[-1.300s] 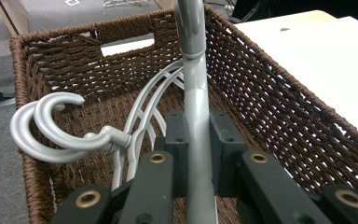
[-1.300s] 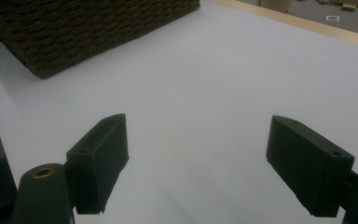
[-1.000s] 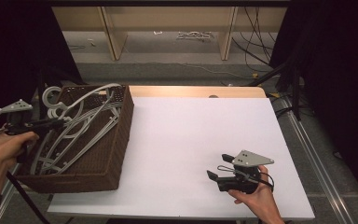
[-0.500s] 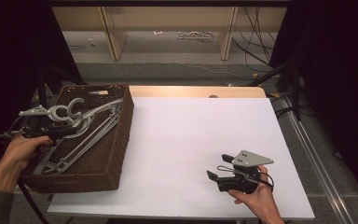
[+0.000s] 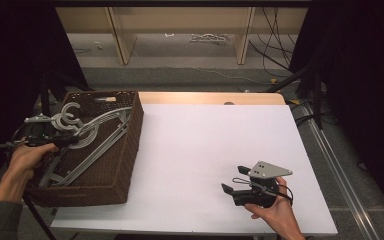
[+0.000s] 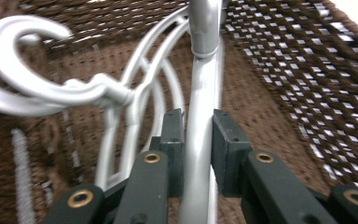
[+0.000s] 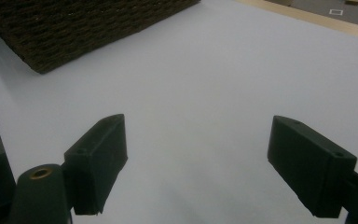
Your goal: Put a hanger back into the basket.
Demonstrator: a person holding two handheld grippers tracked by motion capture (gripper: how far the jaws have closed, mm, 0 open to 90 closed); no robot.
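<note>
White desk (image 5: 205, 165), wicker basket (image 5: 125, 165) at left. Left gripper (image 6: 196, 128) jaws clamped on 1 grey hanger (image 6: 200, 93) inside basket; have just eased. Lift straight, untangle hooks. Right gripper (image 5: 232, 182) jaws apart, idle.

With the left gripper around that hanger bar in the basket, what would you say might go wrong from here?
1. The left gripper has just been opening its jaws around the silver-grey plastic hanger's bar; with so loose a hold, the bar may slip out when lifted.
2. The curved white hooks of the stacked hangers lie close together, so one hanger may drag others up.
3. A snagged hanger could tug the dark brown woven basket along the white table, while the right gripper rests open, away from it.
</note>
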